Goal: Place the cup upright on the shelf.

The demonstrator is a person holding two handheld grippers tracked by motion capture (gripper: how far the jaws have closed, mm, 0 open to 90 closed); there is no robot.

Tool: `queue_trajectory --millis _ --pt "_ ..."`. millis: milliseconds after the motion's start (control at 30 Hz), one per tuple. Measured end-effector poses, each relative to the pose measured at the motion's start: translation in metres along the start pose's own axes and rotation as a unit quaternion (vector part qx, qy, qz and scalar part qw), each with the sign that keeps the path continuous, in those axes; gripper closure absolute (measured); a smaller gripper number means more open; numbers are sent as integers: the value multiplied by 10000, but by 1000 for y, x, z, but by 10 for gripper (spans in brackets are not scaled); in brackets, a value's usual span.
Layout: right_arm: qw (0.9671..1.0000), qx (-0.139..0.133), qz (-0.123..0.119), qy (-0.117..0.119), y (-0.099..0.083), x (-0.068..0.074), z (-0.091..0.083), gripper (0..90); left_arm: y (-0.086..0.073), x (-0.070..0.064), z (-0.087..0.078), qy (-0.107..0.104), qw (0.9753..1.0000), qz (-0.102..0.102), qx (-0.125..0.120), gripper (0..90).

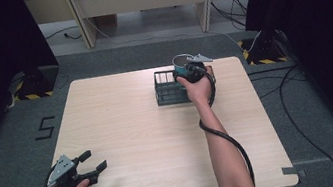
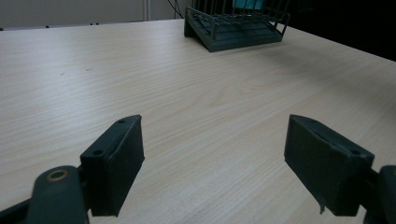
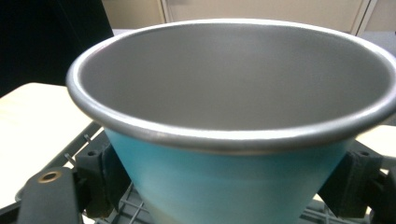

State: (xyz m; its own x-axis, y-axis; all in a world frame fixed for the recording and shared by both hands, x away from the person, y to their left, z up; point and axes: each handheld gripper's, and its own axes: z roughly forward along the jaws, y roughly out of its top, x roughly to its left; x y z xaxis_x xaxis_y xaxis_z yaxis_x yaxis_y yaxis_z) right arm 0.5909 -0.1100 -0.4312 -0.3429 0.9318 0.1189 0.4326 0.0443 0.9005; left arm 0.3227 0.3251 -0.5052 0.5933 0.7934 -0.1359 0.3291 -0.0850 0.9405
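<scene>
Left tool (image 1: 94, 166), at the near-left corner of the pale wood-grain surface (image 1: 152, 146): jaws wide apart, nothing between them, only bare wood ahead of its black pads (image 2: 116, 163). It lies well apart from the work and is best kept there, idle.

Right tool (image 1: 195, 71), at the far side of the surface: jaws clamped on the lower wall of a teal cup with a grey metal interior and rolled rim (image 3: 233, 140), one pad on each flank. The cup stands upright between the jaws, directly above the dark green wire rack (image 1: 170, 89); whether its base touches the rack cannot be told.

The step in hand appears to be moving the cup at the rack. Because the wall tapers downward, the cup could slip upward through the pads; the grip is best held firm, the cup level, and any descent slow and vertical between the rack's wires.
</scene>
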Motion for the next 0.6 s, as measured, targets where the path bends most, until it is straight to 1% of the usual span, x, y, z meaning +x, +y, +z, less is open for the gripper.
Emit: queue_trajectory --millis 67,300,600 --pt "10000 83 7 -15 -2 1 2 181 0 0 0 2 10000 -2 -3 193" --pt "9998 206 8 -49 -5 0 5 180 0 0 0 0 10000 -6 -11 193" --pt "9995 291 -41 -87 -7 -1 6 180 0 0 0 1 10000 -8 -12 193"
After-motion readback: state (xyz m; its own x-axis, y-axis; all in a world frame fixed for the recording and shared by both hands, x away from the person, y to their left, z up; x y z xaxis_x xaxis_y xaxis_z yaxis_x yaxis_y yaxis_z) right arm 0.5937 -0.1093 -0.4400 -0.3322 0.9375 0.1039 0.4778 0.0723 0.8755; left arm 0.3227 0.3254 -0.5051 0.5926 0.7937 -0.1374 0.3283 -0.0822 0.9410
